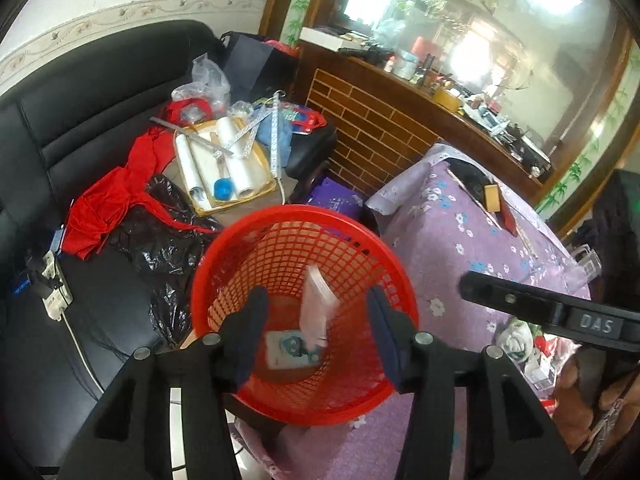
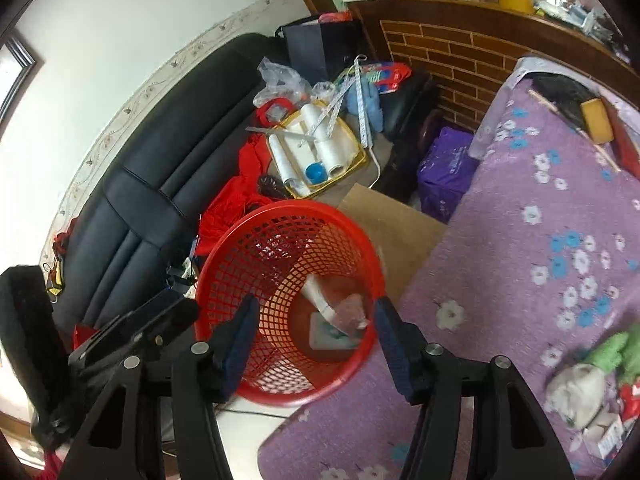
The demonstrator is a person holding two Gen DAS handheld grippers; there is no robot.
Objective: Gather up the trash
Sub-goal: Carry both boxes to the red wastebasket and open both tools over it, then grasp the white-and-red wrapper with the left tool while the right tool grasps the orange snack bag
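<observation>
A red mesh basket [image 1: 296, 211] stands between the sofa and the table. My left gripper [image 1: 316, 320] hangs open over its mouth. A white wrapper [image 1: 316, 304] is blurred in the air between the fingers, and neither pad touches it. A printed packet [image 1: 290, 350] lies on the basket floor. In the right wrist view my right gripper [image 2: 316, 332] is open above the same basket [image 2: 280, 206], with nothing between its pads. Below it lie the white wrapper [image 2: 320, 296], a crumpled clear plastic piece [image 2: 352, 312] and the packet [image 2: 332, 338]. Each gripper shows at the edge of the other's view: right gripper [image 1: 480, 290], left gripper [image 2: 176, 314].
The purple flowered tablecloth [image 2: 520, 240] covers the table on the right, with a crumpled tissue [image 2: 576, 392] and green scraps [image 2: 616, 352] at its near corner. The black sofa [image 1: 80, 128] carries a tray of white rolls [image 1: 224, 160], red cloth, a black bag and a power strip [image 1: 52, 284].
</observation>
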